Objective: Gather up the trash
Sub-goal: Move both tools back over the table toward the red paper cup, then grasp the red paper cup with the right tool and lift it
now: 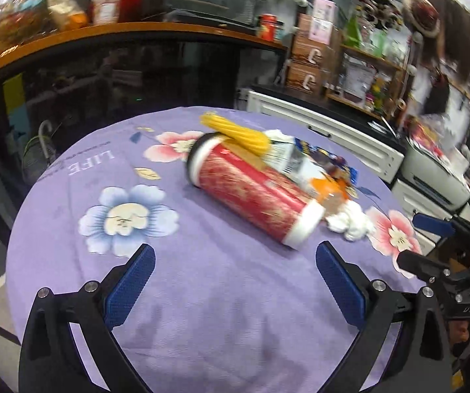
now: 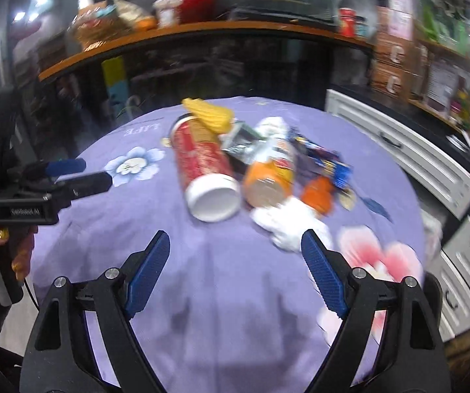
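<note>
Round table (image 1: pixel 202 294), purple floral cloth; cluttered shelves (image 1: pixel 366 55) behind. Trash pile (image 1: pixel 267 177) blurred. Left gripper (image 1: pixel 235 262) and right gripper (image 2: pixel 235 245): wide apart, empty.

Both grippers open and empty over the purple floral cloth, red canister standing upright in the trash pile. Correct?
One thing is off: the red canister is not upright. It lies on its side on the purple floral cloth, as the left wrist view shows, its white open end facing the right wrist camera. The rest holds: left gripper and right gripper are both open and empty.
</note>
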Available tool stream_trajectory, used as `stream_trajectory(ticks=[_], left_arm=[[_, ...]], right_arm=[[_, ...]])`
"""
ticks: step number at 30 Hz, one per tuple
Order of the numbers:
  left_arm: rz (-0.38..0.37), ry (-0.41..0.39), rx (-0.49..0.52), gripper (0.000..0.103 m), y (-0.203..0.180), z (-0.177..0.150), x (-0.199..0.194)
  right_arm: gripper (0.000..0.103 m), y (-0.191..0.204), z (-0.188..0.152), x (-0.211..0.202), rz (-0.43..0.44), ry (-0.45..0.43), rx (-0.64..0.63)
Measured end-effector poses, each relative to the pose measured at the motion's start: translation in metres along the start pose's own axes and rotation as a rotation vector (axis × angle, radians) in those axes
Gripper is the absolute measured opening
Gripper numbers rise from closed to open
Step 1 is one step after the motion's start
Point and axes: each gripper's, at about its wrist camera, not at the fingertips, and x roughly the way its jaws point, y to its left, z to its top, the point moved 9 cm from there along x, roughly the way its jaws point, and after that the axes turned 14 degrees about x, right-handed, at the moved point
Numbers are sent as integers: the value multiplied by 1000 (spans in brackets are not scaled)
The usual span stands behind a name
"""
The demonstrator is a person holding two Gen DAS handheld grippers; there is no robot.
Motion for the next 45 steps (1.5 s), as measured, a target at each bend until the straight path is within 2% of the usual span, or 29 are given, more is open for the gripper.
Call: stream_trajectory(ticks=[4,10,20,26,28,31,35,41,45], left_arm=[[36,29,-26,97,30,-7,3],[72,44,-39,97,56,-15,2],[37,69,-70,97,68,-31,13],[19,82,-73,97,68,-37,19],[16,84,-74,97,69,-38,21],[17,88,-69,97,69,-39,22],[23,88,-73,97,73,-39,23],[28,79,-114,97,85,-35,25],[26,88,-99,97,85,-32,30]], right_arm=[[82,21,14,27,20,47,-37],[82,44,36,78,-5,125,-123],[82,72,41,154,-142,203,-298],[81,74,38,180,-190,235,-322],[77,76,36,186,-195,241,-335],[75,80,33,190,-202,239,-349],[74,84,33,185,-162,228,-306],[73,89,19,155,-89,200,-271],[73,90,6,131,-47,186,-251]])
